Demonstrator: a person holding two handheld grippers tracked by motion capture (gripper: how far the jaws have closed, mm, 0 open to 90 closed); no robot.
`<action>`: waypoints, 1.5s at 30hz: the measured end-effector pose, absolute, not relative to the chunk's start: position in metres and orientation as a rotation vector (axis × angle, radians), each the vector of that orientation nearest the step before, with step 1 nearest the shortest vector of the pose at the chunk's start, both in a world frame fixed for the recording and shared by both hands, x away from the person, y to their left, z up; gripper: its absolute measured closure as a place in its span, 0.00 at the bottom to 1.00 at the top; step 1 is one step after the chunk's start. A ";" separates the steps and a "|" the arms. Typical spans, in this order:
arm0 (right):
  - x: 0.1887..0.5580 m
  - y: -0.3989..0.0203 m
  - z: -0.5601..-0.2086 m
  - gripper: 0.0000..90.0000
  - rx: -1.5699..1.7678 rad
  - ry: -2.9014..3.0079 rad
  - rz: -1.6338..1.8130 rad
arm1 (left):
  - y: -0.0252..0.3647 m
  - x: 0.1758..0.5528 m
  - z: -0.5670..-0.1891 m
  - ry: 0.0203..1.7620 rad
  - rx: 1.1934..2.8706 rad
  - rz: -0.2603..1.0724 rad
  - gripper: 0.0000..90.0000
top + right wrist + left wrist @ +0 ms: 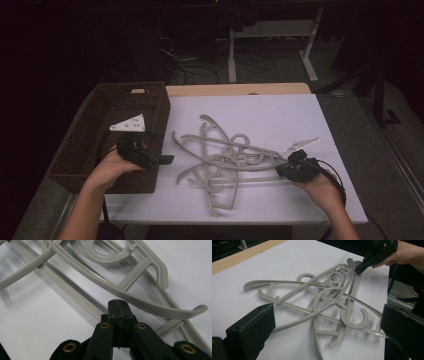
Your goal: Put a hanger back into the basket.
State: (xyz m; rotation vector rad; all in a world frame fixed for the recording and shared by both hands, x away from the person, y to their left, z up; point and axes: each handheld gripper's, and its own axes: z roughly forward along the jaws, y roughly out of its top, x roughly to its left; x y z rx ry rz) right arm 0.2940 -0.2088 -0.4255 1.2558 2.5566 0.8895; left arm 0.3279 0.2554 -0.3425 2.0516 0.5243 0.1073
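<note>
Step in hand looks like the approach to the tangled pile of grey plastic coat hangers (225, 157), mid white-covered bench (280, 107). Right tool (117, 305): jaws closed flat together, gripping nothing, tip just at a curved hanger arm (140, 302). Next it needs to open, then straddle that arm. Right hand (322, 189) low, tool pointing into the pile. Left tool (324, 322) wide open, empty, level, by the dark woven basket (85, 145).
</note>
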 end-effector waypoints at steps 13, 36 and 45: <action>0.325 -0.210 -0.422 0.99 1.287 2.497 0.839 | 0.255 0.328 -0.343 0.525 2.053 0.108 0.00; 0.434 -0.201 -0.420 0.99 1.420 2.401 0.776 | 0.258 0.329 -0.342 0.525 2.045 0.108 0.00; 0.459 -0.204 -0.425 0.99 1.499 2.349 0.853 | 0.257 0.328 -0.342 0.530 2.046 0.113 0.00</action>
